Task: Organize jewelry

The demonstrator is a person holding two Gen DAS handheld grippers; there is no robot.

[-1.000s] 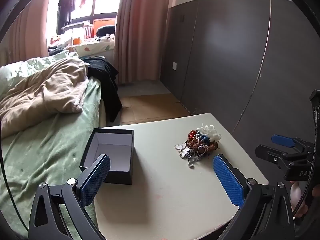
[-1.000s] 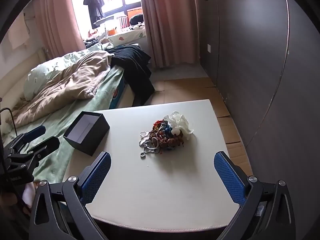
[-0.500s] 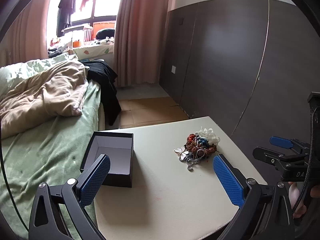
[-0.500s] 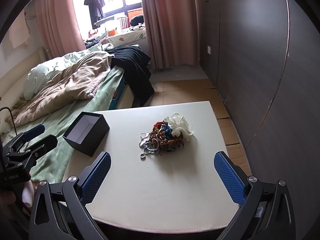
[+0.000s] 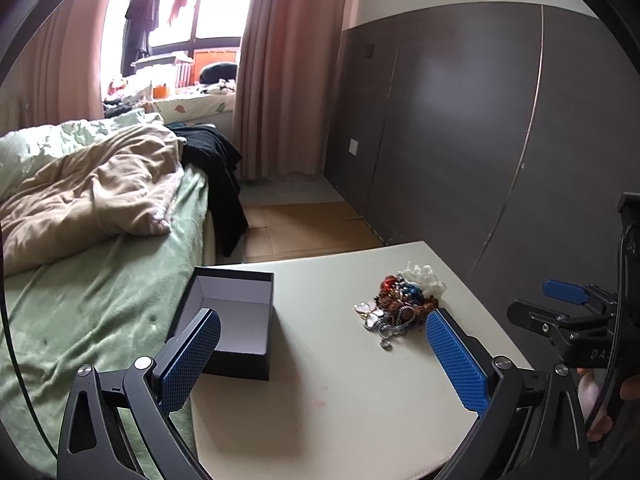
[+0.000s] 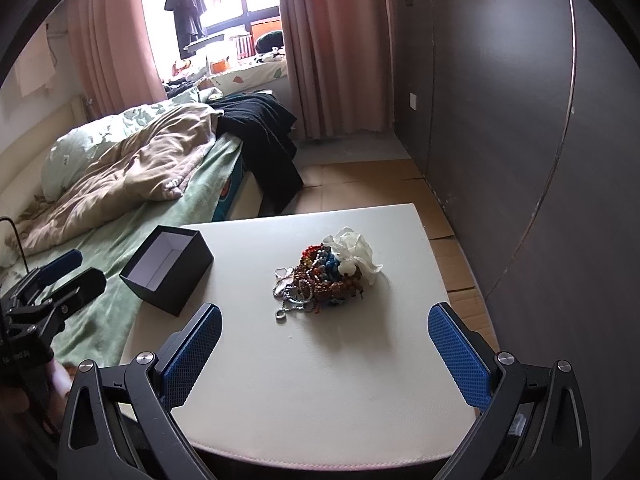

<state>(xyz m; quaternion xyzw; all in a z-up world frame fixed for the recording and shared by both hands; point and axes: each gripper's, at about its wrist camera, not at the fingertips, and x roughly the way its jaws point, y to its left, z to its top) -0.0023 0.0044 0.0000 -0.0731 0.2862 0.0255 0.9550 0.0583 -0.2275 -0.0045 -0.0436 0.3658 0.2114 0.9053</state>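
Observation:
A tangled pile of jewelry (image 6: 320, 278), beads, silver chains and a white piece, lies on the white table (image 6: 320, 380). It also shows in the left wrist view (image 5: 400, 304). An open, empty black box (image 6: 168, 270) sits at the table's left edge, also in the left wrist view (image 5: 234, 320). My left gripper (image 5: 320, 364) is open and empty, above the table's near left part. My right gripper (image 6: 324, 356) is open and empty, short of the pile.
A bed with a green sheet (image 5: 80, 280) and a beige duvet (image 6: 132, 184) borders the table on the left. A dark panelled wall (image 6: 520, 140) runs along the right. Cardboard sheets (image 5: 304, 228) cover the floor beyond the table.
Both grippers have crept a little forward toward the table; the pile and box sit slightly lower and closer in view. Both stay open.

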